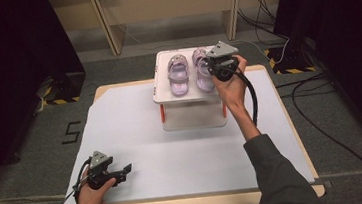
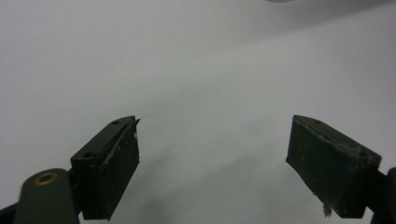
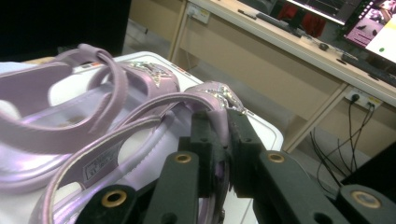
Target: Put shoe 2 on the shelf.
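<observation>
- At the near left corner of the table (image 1: 134,111), the left gripper (image 1: 124,169) rested in the person's left hand (image 1: 90,193), low over the white surface, well apart from the work
- Its jaws stood wide apart with nothing between them; the left gripper view showed just bare tabletop past the two black pads (image 2: 114,170)
- Further along, at the far middle of the table, a white stand (image 1: 190,116) with orange posts carried a white tray (image 1: 160,86) on top
- On that tray sat the left sandal (image 1: 178,75), lilac, flat on its sole, toe pointing away from the person
- Just beside it, to the right, was the right sandal (image 1: 202,72), also on the tray or barely off it; which, I could not tell
- The right gripper (image 1: 209,62) had its jaws pinched tight on the side strap of that right sandal (image 3: 140,140), as the right gripper view showed, with the glittery front just beyond the pads (image 3: 243,149)
- Judged from this, the step was placing or lifting the shoe by its strap; a thin soft strap can slip or let the shoe swing, so the hold should stay firm and the move slow
- The sole should be kept level and clear of the neighbouring sandal, and squarely inside the tray rim
</observation>
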`<state>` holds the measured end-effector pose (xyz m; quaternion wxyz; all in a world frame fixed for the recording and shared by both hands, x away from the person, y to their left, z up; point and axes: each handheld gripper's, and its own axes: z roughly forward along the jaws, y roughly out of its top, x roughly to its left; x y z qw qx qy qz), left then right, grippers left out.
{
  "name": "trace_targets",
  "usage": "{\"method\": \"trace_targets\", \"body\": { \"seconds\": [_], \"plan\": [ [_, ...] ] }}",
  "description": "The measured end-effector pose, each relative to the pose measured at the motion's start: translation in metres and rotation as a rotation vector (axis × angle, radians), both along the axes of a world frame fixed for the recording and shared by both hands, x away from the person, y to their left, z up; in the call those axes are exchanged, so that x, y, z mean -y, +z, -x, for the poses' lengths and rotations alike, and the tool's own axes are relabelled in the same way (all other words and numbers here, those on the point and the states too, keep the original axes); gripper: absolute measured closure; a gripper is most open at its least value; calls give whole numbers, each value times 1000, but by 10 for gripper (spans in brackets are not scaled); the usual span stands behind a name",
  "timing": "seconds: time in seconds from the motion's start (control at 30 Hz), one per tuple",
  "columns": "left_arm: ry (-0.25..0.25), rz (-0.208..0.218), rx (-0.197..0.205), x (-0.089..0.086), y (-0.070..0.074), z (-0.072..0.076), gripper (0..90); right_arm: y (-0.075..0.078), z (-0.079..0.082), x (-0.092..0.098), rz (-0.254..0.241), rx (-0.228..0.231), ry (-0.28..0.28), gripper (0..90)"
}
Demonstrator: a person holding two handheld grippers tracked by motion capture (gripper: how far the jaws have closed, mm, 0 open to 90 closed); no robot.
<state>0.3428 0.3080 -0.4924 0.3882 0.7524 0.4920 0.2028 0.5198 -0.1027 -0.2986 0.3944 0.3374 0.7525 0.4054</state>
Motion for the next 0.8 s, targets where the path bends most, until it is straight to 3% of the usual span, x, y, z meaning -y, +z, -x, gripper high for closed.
{"method": "trace_targets", "body": {
  "seconds": [0.3, 0.63, 0.8],
  "plan": [
    [-1, 0, 0, 0, 0, 0, 163, -8, -15, -12, 51, 3, -15, 828],
    [-1, -1, -1, 0, 0, 0, 163, -15, -20, -26, 97, 5, -16, 816],
    [-1, -3, -2, 0, 0, 0, 163, -16, -22, -31, 93, 4, -13, 807]
  ]
}}
